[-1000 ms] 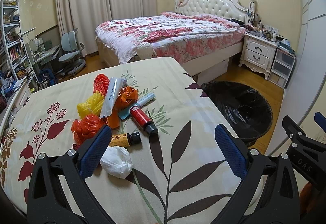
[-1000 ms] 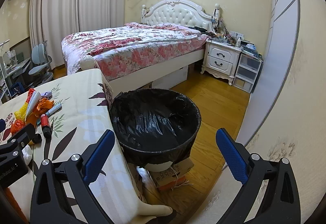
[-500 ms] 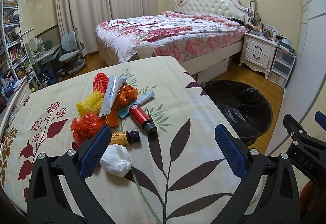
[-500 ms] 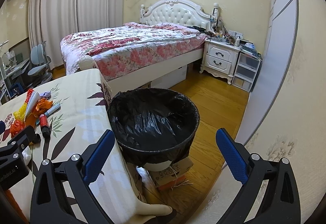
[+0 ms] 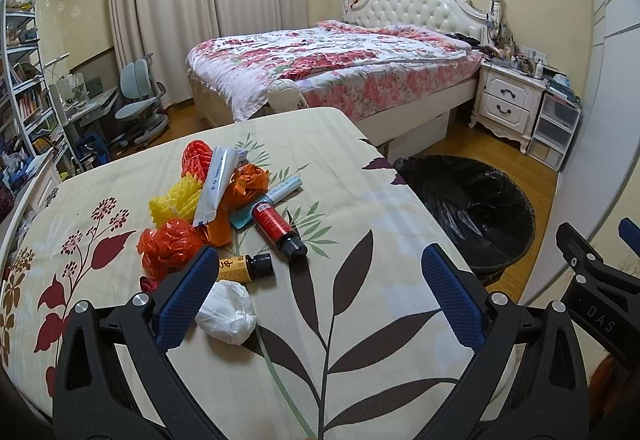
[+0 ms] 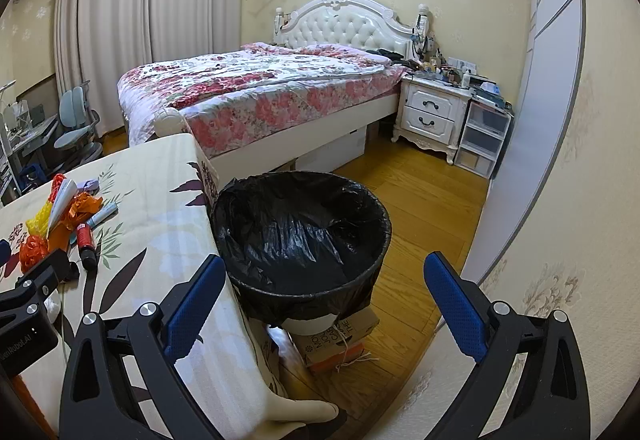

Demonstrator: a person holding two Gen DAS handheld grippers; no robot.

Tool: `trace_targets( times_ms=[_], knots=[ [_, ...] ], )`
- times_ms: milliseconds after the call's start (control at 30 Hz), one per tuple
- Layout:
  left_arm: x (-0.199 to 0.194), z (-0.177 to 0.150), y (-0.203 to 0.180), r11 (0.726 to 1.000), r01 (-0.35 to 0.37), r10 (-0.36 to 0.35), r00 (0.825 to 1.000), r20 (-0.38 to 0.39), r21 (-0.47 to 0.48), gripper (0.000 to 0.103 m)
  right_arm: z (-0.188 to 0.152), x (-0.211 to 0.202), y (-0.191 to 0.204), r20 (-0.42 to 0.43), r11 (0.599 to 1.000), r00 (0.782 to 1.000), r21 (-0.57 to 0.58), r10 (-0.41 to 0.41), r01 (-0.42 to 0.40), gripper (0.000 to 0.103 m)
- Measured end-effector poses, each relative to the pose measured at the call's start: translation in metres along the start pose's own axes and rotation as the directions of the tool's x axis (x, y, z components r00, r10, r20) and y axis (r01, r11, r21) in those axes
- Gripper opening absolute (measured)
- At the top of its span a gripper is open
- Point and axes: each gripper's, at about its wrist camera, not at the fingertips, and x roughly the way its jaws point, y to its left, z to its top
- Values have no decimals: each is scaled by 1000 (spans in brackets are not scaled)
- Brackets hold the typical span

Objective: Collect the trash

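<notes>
The left hand-held gripper (image 5: 320,292), spread and empty, nears the white wad (image 5: 226,313) at the surface's near edge: probably soft and light, best pinched mid-bulge.

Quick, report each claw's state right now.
Left claw: open, holding nothing, above the table.
Right claw: open, holding nothing, facing the trash bin.

Right hand-held gripper (image 6: 324,298) spread wide, empty, above black-lined bin (image 6: 302,236), beside table (image 6: 168,240)

Cream leaf-print tablecloth (image 5: 360,320), black bin liner (image 6: 304,236), floral bedspread (image 5: 320,60)
</notes>
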Motion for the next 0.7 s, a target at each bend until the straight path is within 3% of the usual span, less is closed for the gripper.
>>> trace_targets(
  times_ms=[700],
  knots=[
    [1, -3, -1, 1000, -1, 1, 1000, -5, 1, 99, -1, 2, -1, -6, 1000, 1000, 2, 2, -2, 97]
  ],
)
